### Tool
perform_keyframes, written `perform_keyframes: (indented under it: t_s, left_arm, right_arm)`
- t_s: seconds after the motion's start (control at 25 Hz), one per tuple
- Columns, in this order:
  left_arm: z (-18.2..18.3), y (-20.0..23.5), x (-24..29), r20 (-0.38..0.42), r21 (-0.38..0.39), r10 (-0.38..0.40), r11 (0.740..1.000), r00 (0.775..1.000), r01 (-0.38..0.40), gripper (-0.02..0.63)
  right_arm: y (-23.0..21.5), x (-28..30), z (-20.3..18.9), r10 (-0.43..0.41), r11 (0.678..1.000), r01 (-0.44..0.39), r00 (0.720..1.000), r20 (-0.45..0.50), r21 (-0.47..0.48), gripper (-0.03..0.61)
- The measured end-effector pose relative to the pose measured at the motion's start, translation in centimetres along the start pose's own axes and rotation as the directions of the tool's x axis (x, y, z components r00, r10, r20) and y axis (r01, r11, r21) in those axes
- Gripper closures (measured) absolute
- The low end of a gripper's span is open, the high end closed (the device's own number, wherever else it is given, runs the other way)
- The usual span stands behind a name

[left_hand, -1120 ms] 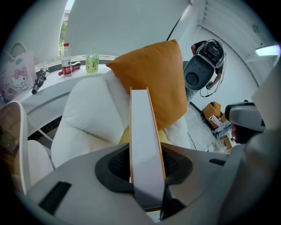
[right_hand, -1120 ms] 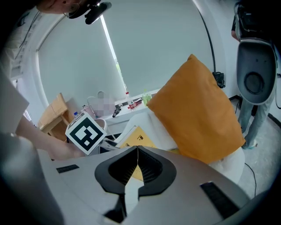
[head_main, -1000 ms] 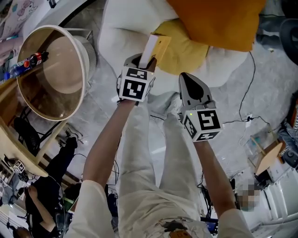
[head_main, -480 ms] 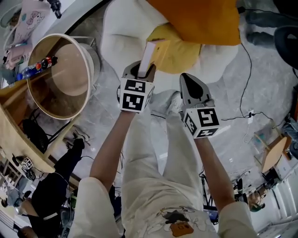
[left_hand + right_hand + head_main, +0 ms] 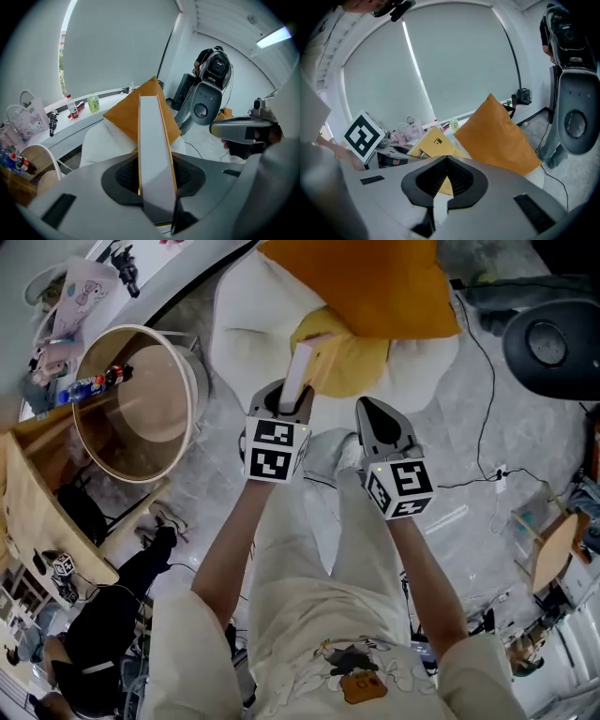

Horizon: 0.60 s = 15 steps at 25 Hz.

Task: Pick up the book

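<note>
My left gripper (image 5: 287, 399) is clamped on the book (image 5: 307, 357). Its grey moulded jaws, lined with dark ribbed pads, press both yellow covers, and the smooth white page block stands edge-on between them. The book juts from the jaws toward twelve o'clock in the head view, a flat slab with crisp square corners.

At three o'clock, near but apart, my right gripper (image 5: 367, 409) has its jaw tips drawn together on nothing. Each of the two grippers carries one black-and-white marker cube.

Just past the book at one o'clock lies a lumpy yellow cushion (image 5: 356, 362). I cannot tell whether the book touches it. Beyond that, at twelve to one o'clock, is one square orange cushion (image 5: 375, 282) of matte cloth. Both rest on one big, rounded white cushion (image 5: 242, 320).

At nine o'clock stands one round tub (image 5: 141, 404), pale-rimmed and wood-brown inside, well clear of the left gripper. At three to four o'clock the grey marbled floor (image 5: 534, 437) lies open, crossed by a thin black cable (image 5: 482, 381).
</note>
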<state>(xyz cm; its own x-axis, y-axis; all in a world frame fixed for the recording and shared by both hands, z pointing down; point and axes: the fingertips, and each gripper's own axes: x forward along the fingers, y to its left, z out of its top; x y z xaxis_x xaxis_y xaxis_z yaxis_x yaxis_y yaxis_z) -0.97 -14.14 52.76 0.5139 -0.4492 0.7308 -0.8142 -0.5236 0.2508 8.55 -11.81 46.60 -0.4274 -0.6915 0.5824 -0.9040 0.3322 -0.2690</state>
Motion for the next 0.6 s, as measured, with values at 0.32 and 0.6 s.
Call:
perform_keyframes:
  t_s: [0.32,0.6]
  left_arm:
    - [2.3,-2.6,-4.3,0.021,0.008,0.018,1.0,1.0,-0.018,0.471]
    - [3.2,-5.9,-8.5,0.044,0.012,0.037,0.999,0.998,-0.037,0.471]
  right_arm:
    - [0.9,-3.9,2.7,0.031,0.999,-0.03,0.999,0.022,-0.041,0.555]
    - [1.5,-7.8,4.8,0.051,0.996,-0.047,0.997,0.064,-0.071,0.555]
